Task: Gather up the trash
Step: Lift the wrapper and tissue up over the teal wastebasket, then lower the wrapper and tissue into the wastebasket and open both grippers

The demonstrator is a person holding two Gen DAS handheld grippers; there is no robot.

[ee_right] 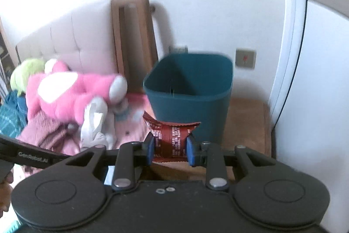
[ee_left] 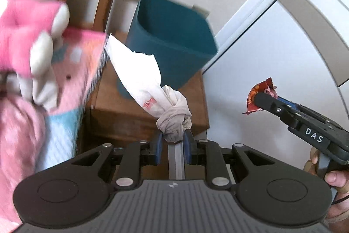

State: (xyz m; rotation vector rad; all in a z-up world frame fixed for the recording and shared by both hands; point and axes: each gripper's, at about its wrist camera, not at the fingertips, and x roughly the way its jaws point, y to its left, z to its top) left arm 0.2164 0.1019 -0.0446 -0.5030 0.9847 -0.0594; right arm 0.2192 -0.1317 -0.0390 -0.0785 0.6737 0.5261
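A white wall backs a small wooden tabletop [ee_right: 248, 115] wedged between a bed with a padded headboard [ee_right: 72, 40] and a white door frame [ee_right: 290, 36]. A teal bin [ee_right: 189, 97] stands on the tabletop toward its back edge, open mouth up, its inside dark. The left tool [ee_left: 172, 137] is clamped on a knotted white plastic bag [ee_left: 152, 88] – blue pads pinch the grey knot, and the rest of the bag sticks up toward the bin's front wall, over the tabletop's front part. The right tool [ee_right: 170, 146] is clamped on a red snack wrapper [ee_right: 172, 137], which sits crumpled between its blue pads just in front of the bin; in the left wrist view this wrapper [ee_left: 258, 99] is held off the tabletop's right edge. On the bed, past the tabletop's left edge, lie a pink plush toy [ee_right: 74, 91] and pink bedding [ee_right: 45, 130] – both blurred
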